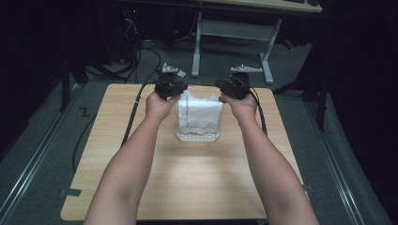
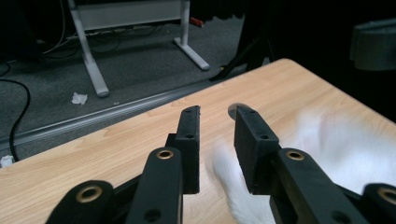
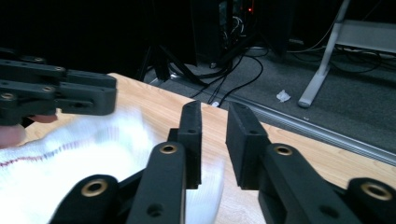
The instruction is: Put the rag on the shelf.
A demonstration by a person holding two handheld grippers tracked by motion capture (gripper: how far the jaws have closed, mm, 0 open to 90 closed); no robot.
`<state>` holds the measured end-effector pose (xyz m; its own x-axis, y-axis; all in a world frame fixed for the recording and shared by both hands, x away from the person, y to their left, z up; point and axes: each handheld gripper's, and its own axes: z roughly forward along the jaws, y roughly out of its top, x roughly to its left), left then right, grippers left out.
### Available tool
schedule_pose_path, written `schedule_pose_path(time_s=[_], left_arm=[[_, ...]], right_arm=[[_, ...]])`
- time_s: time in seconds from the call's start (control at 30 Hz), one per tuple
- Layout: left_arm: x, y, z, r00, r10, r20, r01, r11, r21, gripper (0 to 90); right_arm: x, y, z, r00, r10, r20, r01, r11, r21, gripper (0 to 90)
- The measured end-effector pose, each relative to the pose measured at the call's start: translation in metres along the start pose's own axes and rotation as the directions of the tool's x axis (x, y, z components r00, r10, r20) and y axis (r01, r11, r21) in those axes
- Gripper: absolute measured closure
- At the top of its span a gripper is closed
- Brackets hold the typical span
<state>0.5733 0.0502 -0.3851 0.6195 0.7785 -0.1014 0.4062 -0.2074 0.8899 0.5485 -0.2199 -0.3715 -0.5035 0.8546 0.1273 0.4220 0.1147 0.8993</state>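
A white cloth (image 1: 199, 119) with a thin reddish stripe lies folded at the far middle of the wooden table (image 1: 197, 187). My left gripper (image 1: 179, 92) is at the cloth's far left corner and my right gripper (image 1: 222, 90) at its far right corner. In the left gripper view the jaws (image 2: 217, 116) stand apart, with the blurred cloth (image 2: 336, 140) just below and beside them. In the right gripper view the gripper (image 3: 215, 114) is open too, over an edge of the cloth (image 3: 70, 154). The left gripper (image 3: 93, 95) shows across the cloth there. Neither pair of pads presses on the fabric.
Beyond the table's far edge is grey floor with a white desk frame (image 1: 232, 33) and dark cables (image 1: 136, 103). A crumpled scrap of paper (image 2: 78, 98) lies on the floor. A metal rail (image 1: 28, 173) runs along the left. The person's forearms cross the near half of the table.
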Motion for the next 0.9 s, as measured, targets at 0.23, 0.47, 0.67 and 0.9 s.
schedule_pose_path(time_s=[0.23,0.47,0.67,0.9], left_arm=[[0.002,0.008,-0.02,0.9998,-0.017,-0.013,0.016,0.9985,-0.052,65.5],[-0.002,0.008,-0.039,0.9999,-0.008,-0.011,0.007,0.9967,-0.081,61.5],[-0.007,0.0,-0.063,0.9994,-0.029,-0.017,0.027,0.9944,-0.102,61.9],[-0.018,-0.023,-0.096,0.9997,-0.016,-0.019,0.013,0.9919,-0.126,61.7]], right_arm=[[-0.001,0.003,-0.01,0.9994,-0.023,0.028,0.023,1.0,-0.005,73.0],[0.002,0.004,-0.024,0.9968,-0.058,0.055,0.059,0.998,-0.009,65.6],[0.015,-0.005,-0.052,0.9891,-0.116,0.09,0.121,0.992,-0.043,59.8],[0.025,-0.018,-0.085,0.9893,-0.121,0.082,0.128,0.988,-0.081,57.8]])
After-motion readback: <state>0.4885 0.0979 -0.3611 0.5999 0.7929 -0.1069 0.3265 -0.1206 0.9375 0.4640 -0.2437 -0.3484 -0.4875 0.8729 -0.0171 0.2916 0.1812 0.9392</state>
